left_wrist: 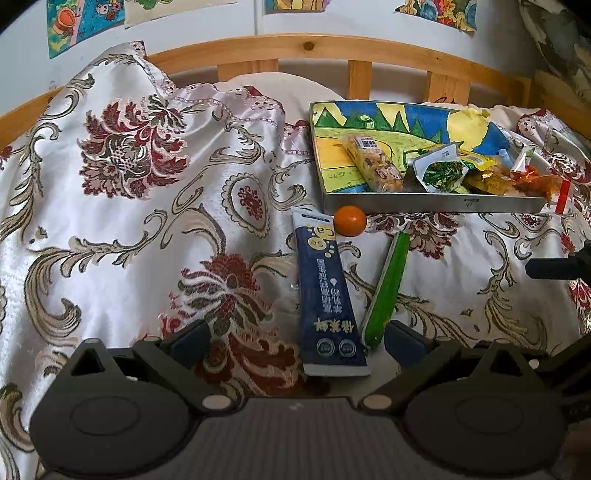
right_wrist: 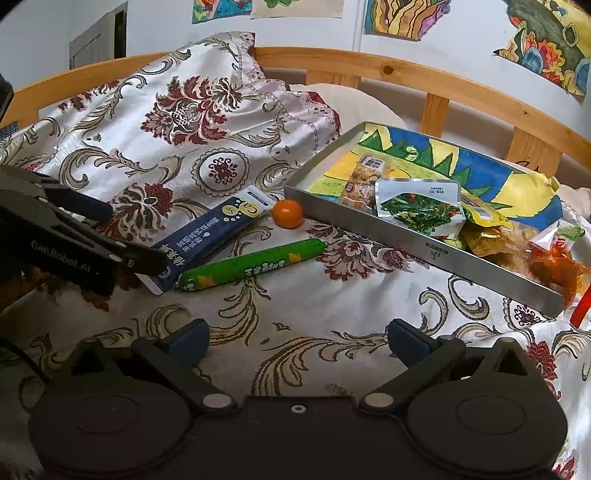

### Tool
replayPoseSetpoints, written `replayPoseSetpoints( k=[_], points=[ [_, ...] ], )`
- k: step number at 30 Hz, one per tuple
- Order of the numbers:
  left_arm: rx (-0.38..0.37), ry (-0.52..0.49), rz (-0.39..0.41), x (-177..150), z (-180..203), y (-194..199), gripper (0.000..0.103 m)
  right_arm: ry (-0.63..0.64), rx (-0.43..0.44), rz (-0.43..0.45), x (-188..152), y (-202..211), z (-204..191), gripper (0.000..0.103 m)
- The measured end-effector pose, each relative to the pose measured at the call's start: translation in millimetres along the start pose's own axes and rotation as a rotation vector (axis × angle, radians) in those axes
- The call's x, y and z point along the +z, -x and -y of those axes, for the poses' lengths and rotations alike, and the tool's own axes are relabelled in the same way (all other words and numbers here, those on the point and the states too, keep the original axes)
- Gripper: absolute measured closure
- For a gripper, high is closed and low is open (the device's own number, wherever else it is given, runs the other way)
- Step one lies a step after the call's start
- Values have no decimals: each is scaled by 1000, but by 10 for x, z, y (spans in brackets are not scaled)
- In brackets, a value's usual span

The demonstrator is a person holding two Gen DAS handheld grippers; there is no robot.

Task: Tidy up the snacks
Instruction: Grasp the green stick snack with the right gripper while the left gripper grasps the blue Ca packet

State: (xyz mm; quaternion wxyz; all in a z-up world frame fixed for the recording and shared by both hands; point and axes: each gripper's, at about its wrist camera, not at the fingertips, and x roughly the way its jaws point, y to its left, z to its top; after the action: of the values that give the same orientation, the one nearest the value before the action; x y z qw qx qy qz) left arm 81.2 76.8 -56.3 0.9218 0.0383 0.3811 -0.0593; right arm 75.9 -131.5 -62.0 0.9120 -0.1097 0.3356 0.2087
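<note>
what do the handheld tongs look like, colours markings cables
Both tongs are matte black plastic with two round disc housings, silver pivot rivets and angled linkage arms ending in dark navy pads. The left tongs have a ribbed grey centre panel; seen from the right wrist view, pale "GenRobot.AI" lettering. The right tongs have a black centre with one small screw.

Floral bedspread (left_wrist: 129, 221) carries tray (left_wrist: 436, 204), box (left_wrist: 325, 291), sausage (left_wrist: 388, 288), orange (left_wrist: 349, 220).

Floral bedspread (left_wrist: 147, 206) on a wooden-railed bed (left_wrist: 306, 46), drawings (right_wrist: 402, 16) on the wall.
</note>
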Motion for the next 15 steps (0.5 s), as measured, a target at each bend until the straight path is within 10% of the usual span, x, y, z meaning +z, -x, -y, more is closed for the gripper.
replayPoseSetpoints(
  k=[15],
  points=[
    [-52,3,5,285,107,-410,1,-76,-68,-3,96,-198,227,1]
  ],
)
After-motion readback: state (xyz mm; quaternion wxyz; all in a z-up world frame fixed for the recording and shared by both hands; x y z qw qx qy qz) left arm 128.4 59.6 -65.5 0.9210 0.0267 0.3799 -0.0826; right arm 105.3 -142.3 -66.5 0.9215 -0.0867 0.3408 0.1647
